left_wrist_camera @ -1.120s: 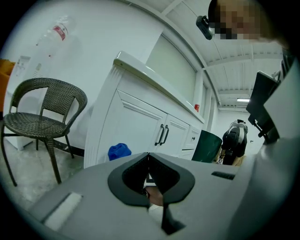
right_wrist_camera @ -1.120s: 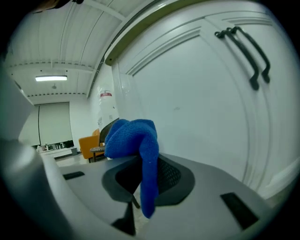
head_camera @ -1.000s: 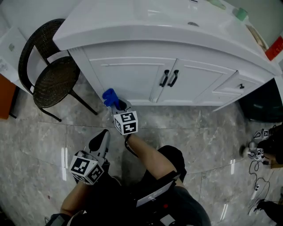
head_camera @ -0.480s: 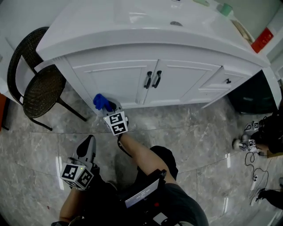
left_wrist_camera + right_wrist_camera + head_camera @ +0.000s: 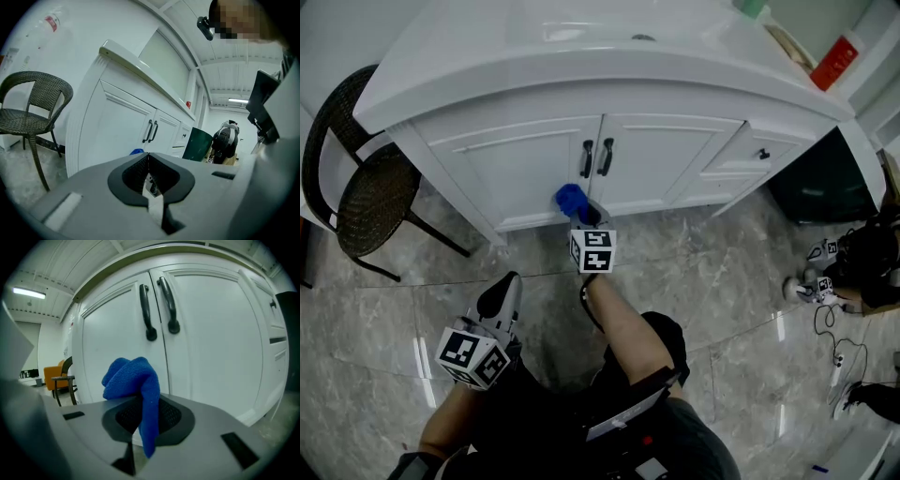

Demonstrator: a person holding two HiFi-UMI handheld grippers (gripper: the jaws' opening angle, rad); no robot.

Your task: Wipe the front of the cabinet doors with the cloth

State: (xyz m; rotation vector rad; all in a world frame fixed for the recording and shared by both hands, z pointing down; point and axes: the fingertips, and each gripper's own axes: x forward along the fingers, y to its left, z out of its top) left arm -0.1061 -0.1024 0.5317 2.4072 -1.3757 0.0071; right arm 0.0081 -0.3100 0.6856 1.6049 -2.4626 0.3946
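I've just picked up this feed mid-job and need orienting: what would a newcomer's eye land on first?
The bright blue cloth, pinched in the right gripper, low in front of the white cabinet doors, just under their two black handles. Next, the left gripper, shut and empty, held back over the grey stone floor, and the dark wicker chair left of the cabinet.

Right hand-held gripper (image 5: pixel 581 212) outstretched, clamped; left (image 5: pixel 505 289) low, closed.

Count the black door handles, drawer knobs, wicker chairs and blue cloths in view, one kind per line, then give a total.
Black door handles: 2
Drawer knob: 1
Wicker chair: 1
Blue cloth: 1
Total: 5
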